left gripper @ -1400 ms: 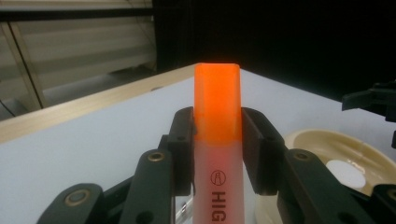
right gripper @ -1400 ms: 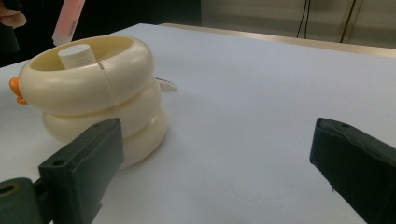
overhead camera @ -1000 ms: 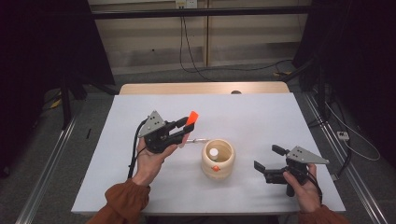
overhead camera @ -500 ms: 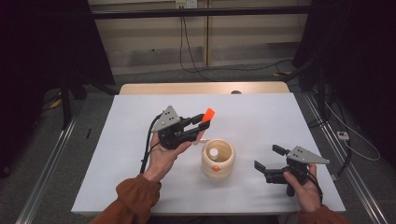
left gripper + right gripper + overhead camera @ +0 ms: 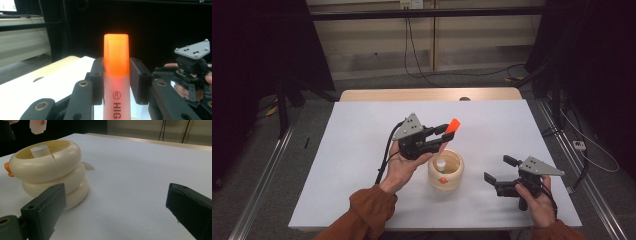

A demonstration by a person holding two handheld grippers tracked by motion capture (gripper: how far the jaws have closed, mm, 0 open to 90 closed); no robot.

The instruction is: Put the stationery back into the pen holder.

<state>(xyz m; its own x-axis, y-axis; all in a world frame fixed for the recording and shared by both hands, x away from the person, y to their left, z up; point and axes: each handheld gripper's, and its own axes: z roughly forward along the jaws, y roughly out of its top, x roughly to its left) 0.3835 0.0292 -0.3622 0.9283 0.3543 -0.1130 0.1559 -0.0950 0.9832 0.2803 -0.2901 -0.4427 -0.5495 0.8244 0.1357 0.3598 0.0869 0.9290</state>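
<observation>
Highlighter [image 5: 116, 75] now nearer holder [image 5: 445, 170], lettered.

The highlighter [image 5: 116, 75] barrel reads "HIG", cut off below a small round logo.

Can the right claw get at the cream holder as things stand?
Probably yes: the right claw stands open on the table beside the holder, with bare tabletop between them.
</observation>
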